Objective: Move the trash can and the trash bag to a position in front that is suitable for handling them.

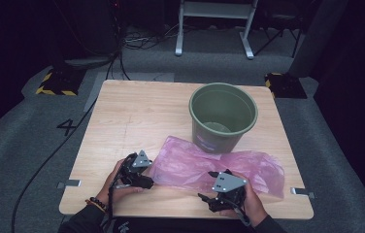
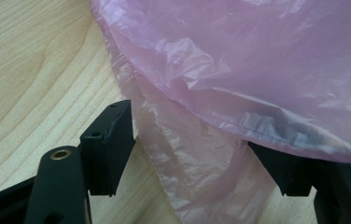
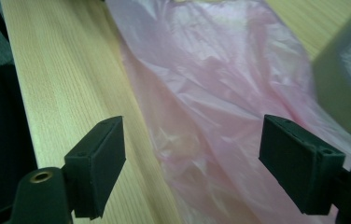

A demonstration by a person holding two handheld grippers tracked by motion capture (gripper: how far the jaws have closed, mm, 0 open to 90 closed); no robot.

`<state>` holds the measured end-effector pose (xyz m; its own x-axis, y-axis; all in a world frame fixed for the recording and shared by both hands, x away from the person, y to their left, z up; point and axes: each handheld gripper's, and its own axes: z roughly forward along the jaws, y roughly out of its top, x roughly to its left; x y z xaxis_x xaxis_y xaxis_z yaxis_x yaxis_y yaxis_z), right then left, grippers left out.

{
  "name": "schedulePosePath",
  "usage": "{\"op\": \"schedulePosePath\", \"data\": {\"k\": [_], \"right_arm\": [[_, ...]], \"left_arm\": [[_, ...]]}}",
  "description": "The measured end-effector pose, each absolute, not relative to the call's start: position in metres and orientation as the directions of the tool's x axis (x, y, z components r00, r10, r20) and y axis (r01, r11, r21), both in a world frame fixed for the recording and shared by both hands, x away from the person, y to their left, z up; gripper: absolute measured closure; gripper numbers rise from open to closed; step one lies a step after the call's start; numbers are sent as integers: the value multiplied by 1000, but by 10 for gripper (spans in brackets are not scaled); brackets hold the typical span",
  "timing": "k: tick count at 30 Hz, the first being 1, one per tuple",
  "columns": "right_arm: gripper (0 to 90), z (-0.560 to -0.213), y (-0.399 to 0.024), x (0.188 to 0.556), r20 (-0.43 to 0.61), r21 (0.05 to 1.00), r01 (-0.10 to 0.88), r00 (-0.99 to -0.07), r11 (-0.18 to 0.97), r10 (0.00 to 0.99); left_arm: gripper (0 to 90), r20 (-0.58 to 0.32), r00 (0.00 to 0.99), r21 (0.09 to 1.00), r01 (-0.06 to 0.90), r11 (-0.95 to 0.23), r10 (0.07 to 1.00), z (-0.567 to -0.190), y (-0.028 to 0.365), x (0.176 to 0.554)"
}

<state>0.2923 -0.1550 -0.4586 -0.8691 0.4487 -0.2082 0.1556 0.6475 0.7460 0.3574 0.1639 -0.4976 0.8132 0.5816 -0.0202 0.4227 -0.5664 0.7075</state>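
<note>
A pink plastic bag (image 1: pixel 195 165) lies flat on the wooden table (image 1: pixel 137 111), just in front of a green bucket (image 1: pixel 223 116). My left gripper (image 1: pixel 149 175) is at the bag's left end. In the left gripper view its jaws stand apart around the bag's crumpled edge (image 2: pixel 187 186); an upper layer of film (image 2: pixel 257 84) drapes over the right-hand jaw, and the pads do not pinch it. My right gripper (image 1: pixel 206 185) is at the bag's near edge and points left. Its jaws are wide open over the bag (image 3: pixel 211 102), with my right gripper (image 3: pixel 192 163) holding nothing.
The bucket stands upright at the back right of the table, and its blurred side (image 3: pixel 346 93) shows at the right of the right gripper view. The table's near edge (image 3: pixel 19 93) runs close beside the right gripper. Grey floor, cables and a white frame (image 1: pixel 214 19) lie beyond.
</note>
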Motion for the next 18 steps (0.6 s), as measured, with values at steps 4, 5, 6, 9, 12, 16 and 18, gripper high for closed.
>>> {"op": "schedulePosePath", "data": {"k": [4,5,6,9,12,16,18], "right_arm": [[252,-472,-137,299,-199,719,164,-882,676,426],[257,-474,-136,301,-204,715,165,-881,680,428],[258,-478,-134,304,-189,715,183,-879,675,438],[259,-486,-134,313,-184,707,206,-870,676,458],[261,-493,-138,320,-166,714,230,-861,661,480],[253,-498,-142,329,-146,728,254,-850,637,506],[269,-498,-143,330,-152,731,252,-846,634,511]], "left_arm": [[307,-20,820,707,416,-572,572,-497,161,358],[305,-20,819,706,418,-572,574,-497,161,358],[300,-18,819,706,417,-573,573,-497,161,359],[287,-24,818,708,420,-568,575,-498,162,360],[278,-25,816,712,420,-563,577,-497,162,360],[255,-20,818,715,414,-564,575,-495,163,359],[247,-27,819,718,415,-558,574,-495,164,359]]}}
